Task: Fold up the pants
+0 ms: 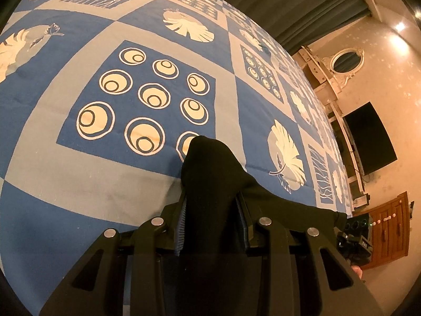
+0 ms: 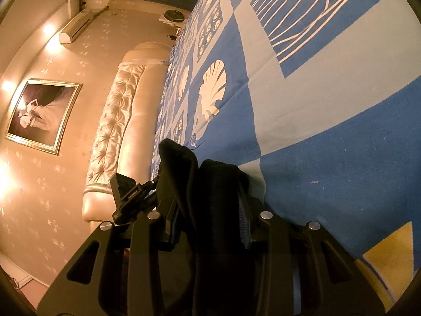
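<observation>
Left claw [image 1: 213, 216] and right claw [image 2: 208, 218] pinching bunched black pants [image 1: 210, 173], patterned bedspread [image 1: 105, 179] beneath.

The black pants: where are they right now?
In both wrist views the black pants bunch between each hand-held gripper's fingers, over the blue patterned bedspread.

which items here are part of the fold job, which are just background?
In the job:
- black pants, pinched in both tongs
- left tongs
- right tongs
- bedspread, the folding surface

Just background:
- TV
- oval mirror
- wooden cabinet
- headboard
- framed picture
- air conditioner
</observation>
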Demonstrator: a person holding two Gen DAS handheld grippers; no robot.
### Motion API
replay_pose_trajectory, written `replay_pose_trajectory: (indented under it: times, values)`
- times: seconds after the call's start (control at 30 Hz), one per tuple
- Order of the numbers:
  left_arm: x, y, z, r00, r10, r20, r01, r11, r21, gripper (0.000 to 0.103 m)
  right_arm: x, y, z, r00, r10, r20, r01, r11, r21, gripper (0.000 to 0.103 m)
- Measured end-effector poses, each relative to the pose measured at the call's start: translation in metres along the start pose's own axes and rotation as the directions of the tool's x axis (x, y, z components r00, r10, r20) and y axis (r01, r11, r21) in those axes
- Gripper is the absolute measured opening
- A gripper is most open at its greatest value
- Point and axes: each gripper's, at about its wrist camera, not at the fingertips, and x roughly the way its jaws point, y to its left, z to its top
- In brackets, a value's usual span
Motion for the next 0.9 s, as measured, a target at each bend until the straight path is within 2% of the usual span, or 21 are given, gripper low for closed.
replay_pose_trajectory:
  times: [0.17, 0.27, 0.33, 0.37, 0.43, 0.47, 0.6, 0.67, 0.7, 0.77, 0.9]
  values:
    - [0.001, 0.001, 0.000, 1.000, -0.011, -0.008, 0.011, 1.000, -0.001, 0.032, -0.001, -0.001, -0.002, 1.000, 0.006, 0.006, -0.006, 1.000, 0.005, 0.034]
    - [0.001, -0.004, -0.001, 1.000, -0.002, -0.017, 0.002, 0.999, 0.043, 0.034, -0.004, -0.007, -0.002, 1.000, 0.022, 0.014, -0.022, 0.999, 0.028, 0.035]
    - [0.000, -0.005, -0.002, 1.000, -0.005, -0.022, 0.006, 0.998, 0.062, 0.039, -0.010, -0.012, -0.004, 0.999, 0.035, 0.026, -0.036, 0.998, 0.046, 0.038]
    - [-0.003, -0.004, -0.003, 1.000, -0.017, -0.020, 0.018, 0.998, 0.055, 0.042, -0.010, -0.012, -0.004, 0.999, 0.037, 0.030, -0.038, 0.998, 0.050, 0.042]
    - [-0.009, 0.001, -0.008, 1.000, -0.024, -0.012, 0.024, 1.000, 0.020, 0.055, -0.015, -0.012, -0.005, 0.999, 0.036, 0.037, -0.038, 0.998, 0.058, 0.047]
    - [-0.012, 0.002, -0.010, 1.000, -0.028, -0.011, 0.028, 1.000, 0.010, 0.055, -0.018, -0.011, -0.007, 0.999, 0.035, 0.042, -0.037, 0.997, 0.063, 0.052]
    - [-0.036, 0.014, -0.032, 0.997, -0.077, -0.008, 0.076, 0.996, -0.053, 0.057, -0.038, -0.008, -0.018, 0.998, 0.010, 0.058, -0.013, 0.998, 0.065, 0.066]
    - [-0.052, 0.023, -0.049, 0.994, -0.113, 0.006, 0.113, 0.989, -0.095, 0.066, -0.048, -0.008, -0.026, 0.998, -0.019, 0.059, 0.016, 0.998, 0.053, 0.071]
    - [-0.056, 0.026, -0.056, 0.993, -0.119, 0.008, 0.119, 0.987, -0.110, 0.071, -0.053, -0.007, -0.031, 0.998, -0.038, 0.060, 0.035, 0.998, 0.044, 0.073]
    - [-0.065, 0.033, -0.073, 0.991, -0.135, 0.000, 0.134, 0.981, -0.140, 0.073, -0.061, -0.008, -0.042, 0.995, -0.073, 0.062, 0.071, 0.997, 0.035, 0.074]
    - [-0.081, 0.034, -0.110, 0.990, -0.143, -0.013, 0.141, 0.982, -0.124, 0.075, -0.068, -0.008, -0.067, 0.996, -0.075, 0.047, 0.073, 0.997, 0.040, 0.077]
